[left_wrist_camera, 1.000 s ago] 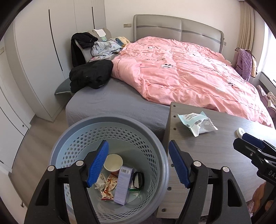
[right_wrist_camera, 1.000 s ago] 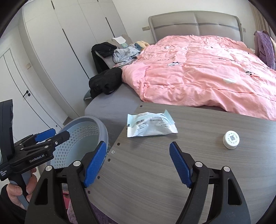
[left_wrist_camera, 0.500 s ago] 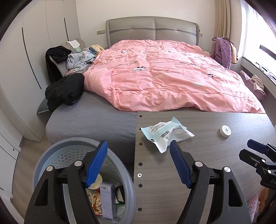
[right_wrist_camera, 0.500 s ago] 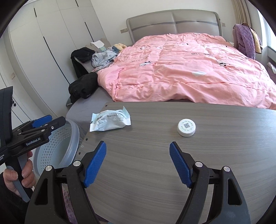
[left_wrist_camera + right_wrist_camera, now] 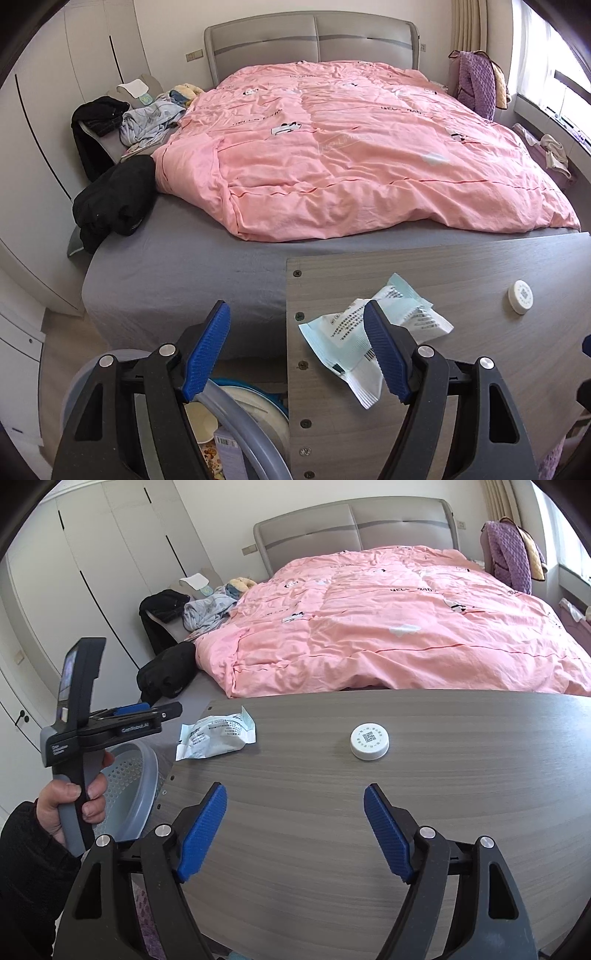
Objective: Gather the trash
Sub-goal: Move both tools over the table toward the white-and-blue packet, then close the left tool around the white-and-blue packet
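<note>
A pale blue and white wrapper (image 5: 354, 338) lies near the left end of the grey wood table (image 5: 480, 280); it also shows in the right wrist view (image 5: 216, 734). A white round cap (image 5: 520, 296) lies further right on the table, also in the right wrist view (image 5: 369, 741). My left gripper (image 5: 297, 350) is open and empty, its right finger over the wrapper, its left finger past the table's edge. A grey perforated bin (image 5: 236, 424) holding a paper cup and boxes stands below it. My right gripper (image 5: 295, 834) is open and empty above the table, short of the cap.
A bed with a pink duvet (image 5: 351, 147) lies beyond the table. Dark clothes (image 5: 114, 206) are piled at its left side. White wardrobes (image 5: 74, 572) line the left wall. A purple garment (image 5: 511, 554) hangs at the back right.
My left gripper has swung right and up from over the bin to the table's left end, onto the wrapper. My right gripper has turned right, centring on the cap.
</note>
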The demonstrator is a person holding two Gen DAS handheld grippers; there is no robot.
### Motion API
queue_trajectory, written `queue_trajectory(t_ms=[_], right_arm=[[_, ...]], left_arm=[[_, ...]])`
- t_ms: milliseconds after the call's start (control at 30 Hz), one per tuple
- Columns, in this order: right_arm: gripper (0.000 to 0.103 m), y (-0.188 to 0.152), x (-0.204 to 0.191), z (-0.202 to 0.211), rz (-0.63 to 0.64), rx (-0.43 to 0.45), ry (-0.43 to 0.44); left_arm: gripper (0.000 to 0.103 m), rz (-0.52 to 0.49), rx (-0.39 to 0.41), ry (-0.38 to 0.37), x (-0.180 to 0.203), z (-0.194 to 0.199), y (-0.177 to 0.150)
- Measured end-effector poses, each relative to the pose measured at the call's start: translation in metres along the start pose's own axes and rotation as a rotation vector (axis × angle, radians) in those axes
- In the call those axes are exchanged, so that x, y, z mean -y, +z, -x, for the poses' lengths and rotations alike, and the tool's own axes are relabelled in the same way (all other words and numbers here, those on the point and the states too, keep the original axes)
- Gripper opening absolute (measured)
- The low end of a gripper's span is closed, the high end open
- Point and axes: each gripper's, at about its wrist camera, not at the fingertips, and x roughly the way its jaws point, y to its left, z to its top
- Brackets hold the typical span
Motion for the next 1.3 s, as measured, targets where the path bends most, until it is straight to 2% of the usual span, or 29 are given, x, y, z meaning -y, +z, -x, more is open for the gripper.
queue_trajectory(t_ms=[400,700,900,967,1167,1300], right_arm=[[0.075,0.001,0.011,0.013,-0.017,0.024,-0.013],[0.075,0.000,0.009,0.019,-0.016,0.036,-0.003],[0.075,-0.002,0.008,0.027,-0.014,0.048,-0.001],[0.075,-0.003,0.008,0.029,-0.015,0.054,0.000],[0.076,-0.004,0.011,0.033,-0.023,0.064,0.002],[0.076,-0.006,0.015,0.035,-0.031,0.066,0.006]], left_arm=[[0.071,0.012,-0.085,0.029,-0.002,-0.040,-0.001],[0.071,0.007,-0.095,-0.021,0.015,-0.021,-0.026],[0.071,-0.002,-0.088,-0.069,0.031,0.001,-0.041],[0.071,-0.001,-0.074,-0.065,0.032,0.013,-0.045],[0.071,-0.049,-0.022,-0.103,0.042,0.042,-0.035],[0.071,-0.095,-0.057,-0.158,0.058,0.032,-0.025]])
